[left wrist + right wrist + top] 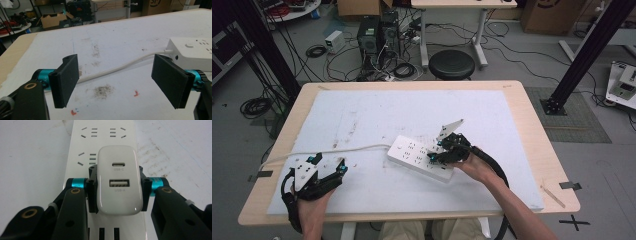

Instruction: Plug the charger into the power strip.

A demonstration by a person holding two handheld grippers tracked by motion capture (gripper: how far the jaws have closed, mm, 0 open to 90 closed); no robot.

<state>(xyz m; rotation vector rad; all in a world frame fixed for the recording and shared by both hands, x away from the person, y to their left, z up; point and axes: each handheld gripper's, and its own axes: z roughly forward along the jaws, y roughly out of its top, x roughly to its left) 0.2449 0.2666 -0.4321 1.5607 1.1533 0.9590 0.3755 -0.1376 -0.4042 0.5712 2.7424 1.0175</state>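
Clamping the white USB charger (pixel 119 182) by its two sides, the right hand-held gripper (pixel 447 150) holds it flat against the power strip (pixel 424 156) lying mid-surface, face up and port side toward the camera, likely so the prongs line up with a socket below. Left hand-held gripper (pixel 328 162) rests off to the side near the strip's cord (pixel 120 67), jaws apart and empty, probably idle until the strip needs steadying on the white mat (pixel 377 115).
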